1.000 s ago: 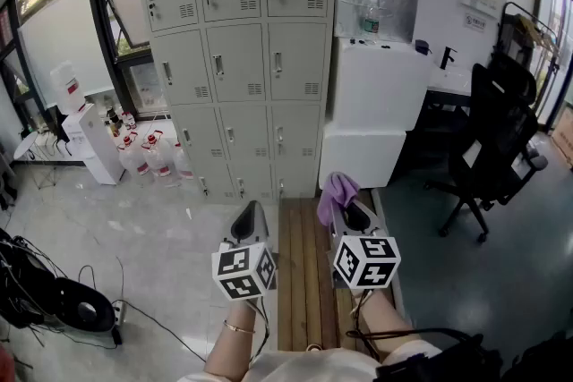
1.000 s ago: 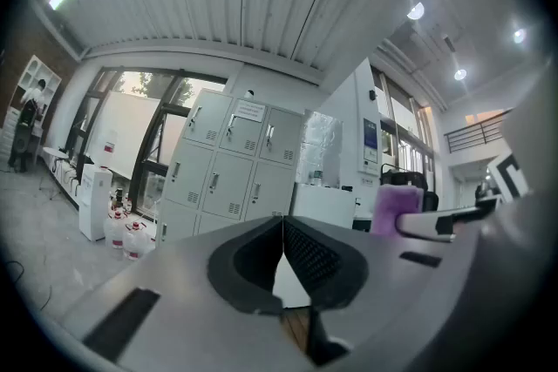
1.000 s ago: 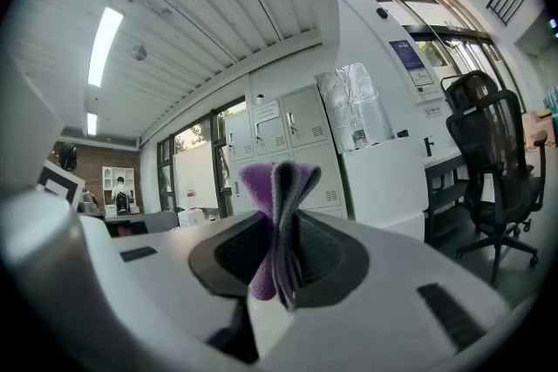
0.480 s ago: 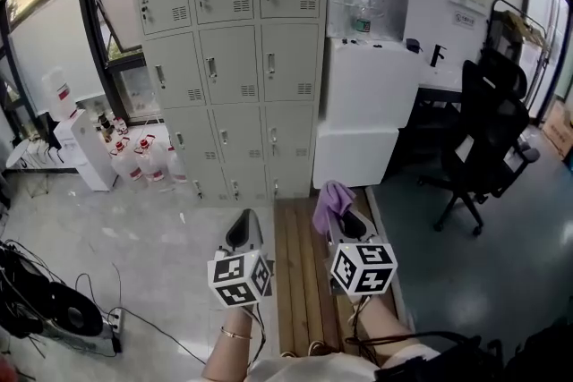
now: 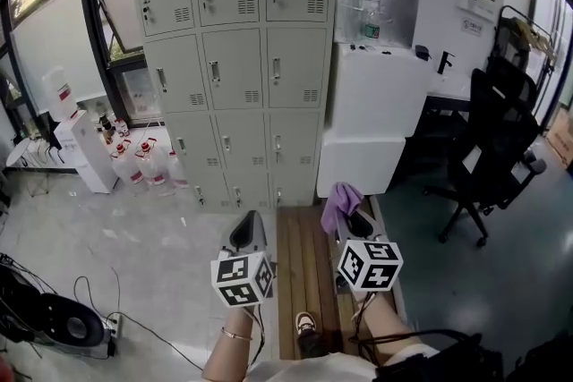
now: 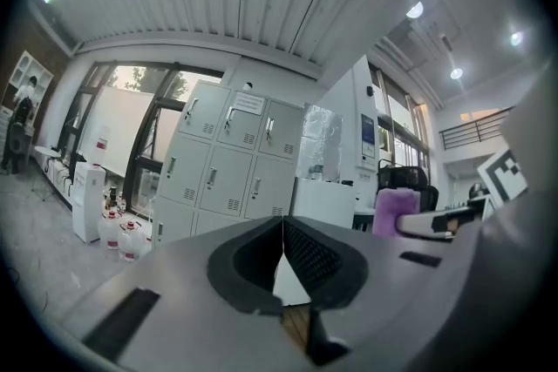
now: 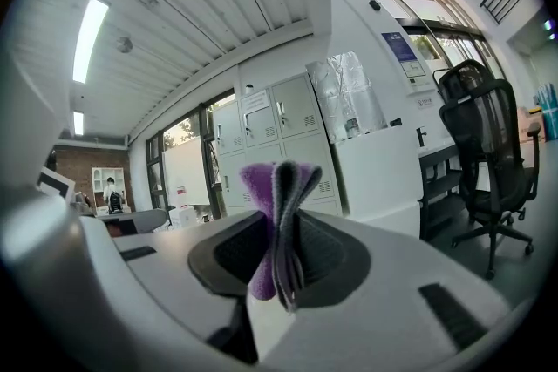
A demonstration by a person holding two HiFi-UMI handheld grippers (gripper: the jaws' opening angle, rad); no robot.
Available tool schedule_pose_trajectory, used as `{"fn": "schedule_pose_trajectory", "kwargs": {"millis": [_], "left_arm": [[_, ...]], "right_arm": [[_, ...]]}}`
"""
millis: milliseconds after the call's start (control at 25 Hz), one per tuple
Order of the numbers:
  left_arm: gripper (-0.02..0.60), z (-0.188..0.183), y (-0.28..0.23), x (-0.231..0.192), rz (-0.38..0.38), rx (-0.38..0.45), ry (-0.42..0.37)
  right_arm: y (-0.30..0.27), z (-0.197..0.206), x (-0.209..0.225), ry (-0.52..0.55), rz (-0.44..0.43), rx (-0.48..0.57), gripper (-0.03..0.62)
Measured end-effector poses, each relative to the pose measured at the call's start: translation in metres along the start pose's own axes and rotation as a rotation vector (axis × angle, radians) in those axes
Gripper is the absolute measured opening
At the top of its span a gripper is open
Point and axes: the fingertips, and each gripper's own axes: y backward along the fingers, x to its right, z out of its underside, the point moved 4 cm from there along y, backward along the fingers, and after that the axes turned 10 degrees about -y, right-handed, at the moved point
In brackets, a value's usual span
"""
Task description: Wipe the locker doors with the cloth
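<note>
A grey bank of locker doors point(image 5: 237, 63) stands ahead, three columns wide; it also shows in the left gripper view point(image 6: 231, 170) and right gripper view point(image 7: 279, 131). My right gripper point(image 5: 347, 215) is shut on a folded purple cloth point(image 5: 339, 199), which sticks up between the pads point(image 7: 277, 231). My left gripper point(image 5: 249, 233) is shut with nothing in it, its jaws touching at the tips point(image 6: 281, 250). Both grippers hang well short of the lockers, over a wooden bench point(image 5: 304, 268).
A white cabinet point(image 5: 369, 116) stands right of the lockers, a black office chair point(image 5: 497, 143) further right. Water jugs point(image 5: 143, 158) and a white dispenser point(image 5: 79, 143) sit at the left. Cables and a black device point(image 5: 54, 318) lie on the floor. A shoe point(image 5: 306, 325) shows on the bench.
The view has shifted slightly; lockers sit a little further right and lower than half a second ago. A shoe has come into view on the bench. Both grippers keep their hold and pose.
</note>
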Motion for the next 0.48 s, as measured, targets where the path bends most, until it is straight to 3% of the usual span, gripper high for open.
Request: {"fn": "schedule_pose_trajectory", "kwargs": {"millis": [480], "left_arm": [[0.006,-0.02,-0.138,-0.026,-0.053,0.022,-0.009]], "right_arm": [[-0.14,-0.052,0.045,0.008,-0.053,0.0,0.08]]}}
